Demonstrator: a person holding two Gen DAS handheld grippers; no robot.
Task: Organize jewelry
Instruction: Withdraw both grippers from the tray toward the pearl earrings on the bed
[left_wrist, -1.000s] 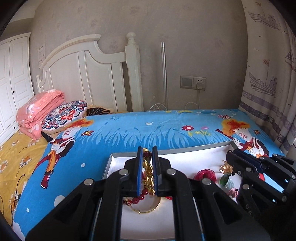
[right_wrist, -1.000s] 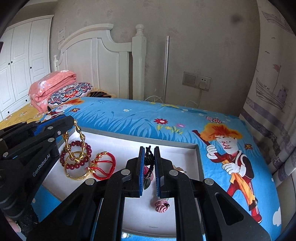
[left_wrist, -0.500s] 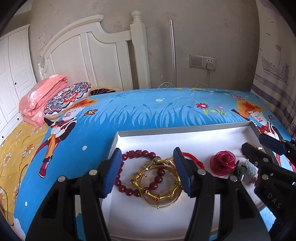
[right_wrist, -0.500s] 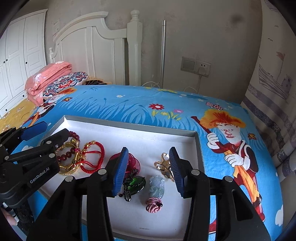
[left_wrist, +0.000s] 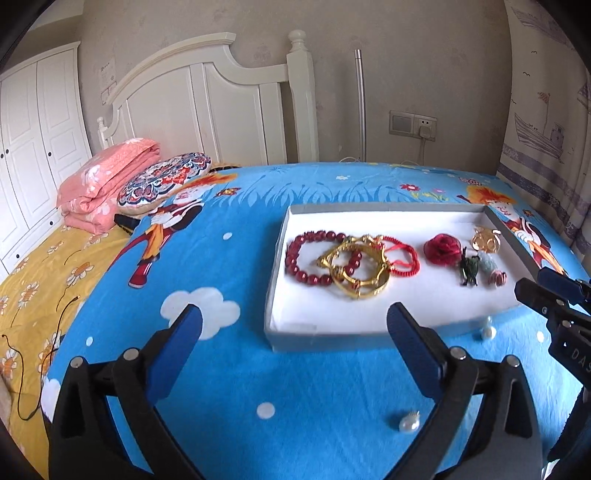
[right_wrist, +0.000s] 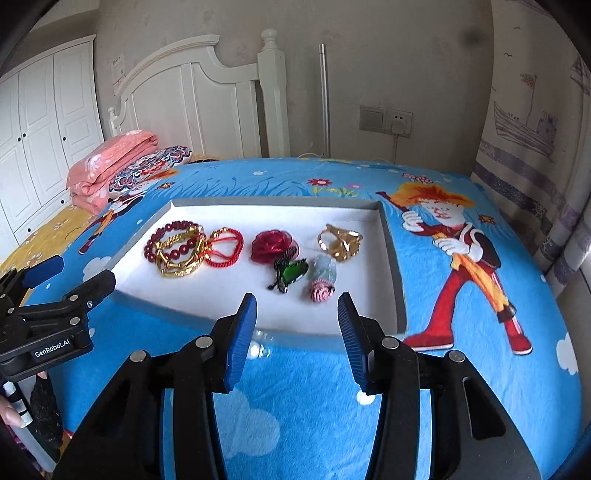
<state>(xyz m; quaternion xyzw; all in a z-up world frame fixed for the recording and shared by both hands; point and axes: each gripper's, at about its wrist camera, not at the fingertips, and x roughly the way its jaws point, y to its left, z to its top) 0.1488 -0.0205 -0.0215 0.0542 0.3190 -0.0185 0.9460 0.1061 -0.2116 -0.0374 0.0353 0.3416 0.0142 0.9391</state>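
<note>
Now holds the left gripper (left_wrist: 294, 317) low over the blue bedspread (left_wrist: 295, 387), just short of the near wall of the tray (left_wrist: 388, 208), jaws opening towards their widest with nothing between them. Keeps the right gripper (right_wrist: 297, 301) alongside, likewise on the near side of the tray, fingers parted to a middling gap and empty too.

Finds most of the jewelry already lying in the tray. Groups it by kind, it seems:
- Rings for the wrist at the left end: a dark red bead bracelet (left_wrist: 295, 258), overlapped by gold bangles (left_wrist: 364, 286), touching a red cord bracelet (left_wrist: 406, 258).
- Smaller pieces at the right end: a red fabric rose (left_wrist: 443, 248), a green pendant (right_wrist: 291, 273) just beside it, a pale pendant (right_wrist: 325, 271) with a pink knot, and a gold ornament (right_wrist: 340, 240) behind those.

Leaves two small pearl-like pieces outside, probably the remaining work: one (left_wrist: 409, 422) on the bedspread close under the left gripper's right finger, the other (left_wrist: 488, 332) just beside the tray's near wall.

Suggests, judging by the spread jaws and the downward tilt, readiness for a fresh pick, not a carry. Calls for a careful pinch: tiny, round, sitting on soft cloth, so likely to roll or sink away from the pads. Cannot tell which piece comes first.
</note>
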